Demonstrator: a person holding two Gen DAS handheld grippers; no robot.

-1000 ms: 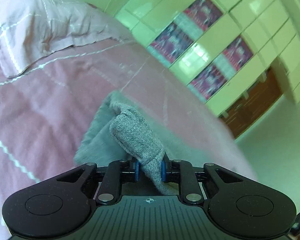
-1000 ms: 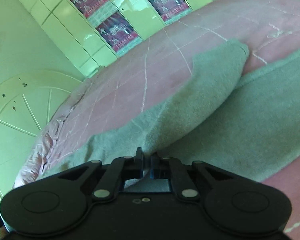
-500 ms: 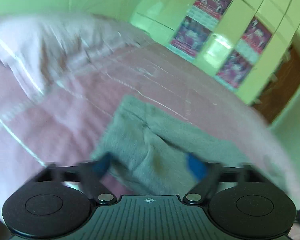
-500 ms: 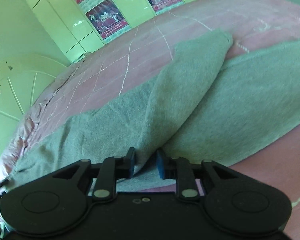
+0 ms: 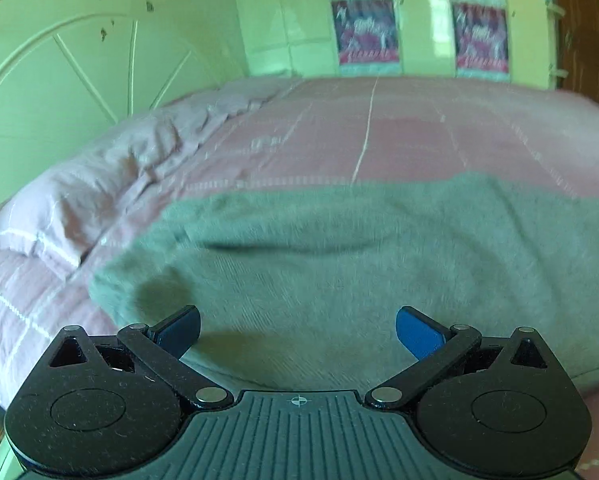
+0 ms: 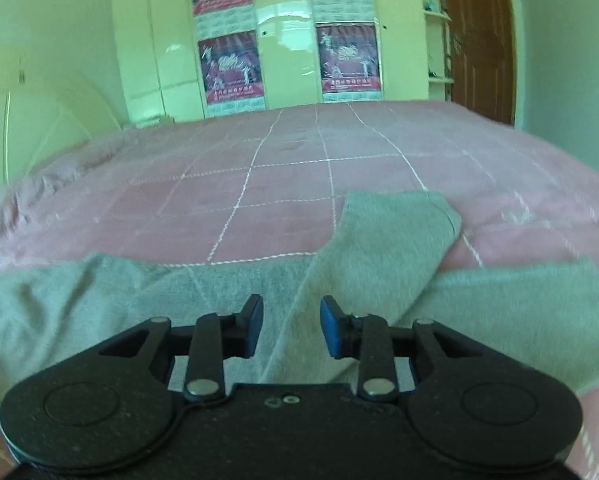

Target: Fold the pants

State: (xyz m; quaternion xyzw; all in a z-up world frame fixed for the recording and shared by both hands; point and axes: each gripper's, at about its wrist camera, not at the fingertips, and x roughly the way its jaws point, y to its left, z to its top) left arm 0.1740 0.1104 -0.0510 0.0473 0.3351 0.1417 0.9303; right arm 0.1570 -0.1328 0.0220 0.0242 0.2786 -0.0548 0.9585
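Grey pants [image 5: 339,264] lie flat on the pink bedspread [image 5: 399,132], near edge of the bed, long axis running left–right across both views. Left gripper [image 5: 297,330]: fingers spread fully wide, nothing between them, cloth lies just below and ahead. Right gripper [image 6: 291,330]: jaws opening, parted a little, pads clear of the fabric; a fold ridge runs from between them up and to the right. In the right view one leg end [image 6: 403,220] angles away toward the far right, off the main line, with a second band of cloth [image 6: 519,296] to the right. Judgement: that skewed leg lies closer to the right gripper, so aligning it falls to that hand; the left is better placed for the near-left end.
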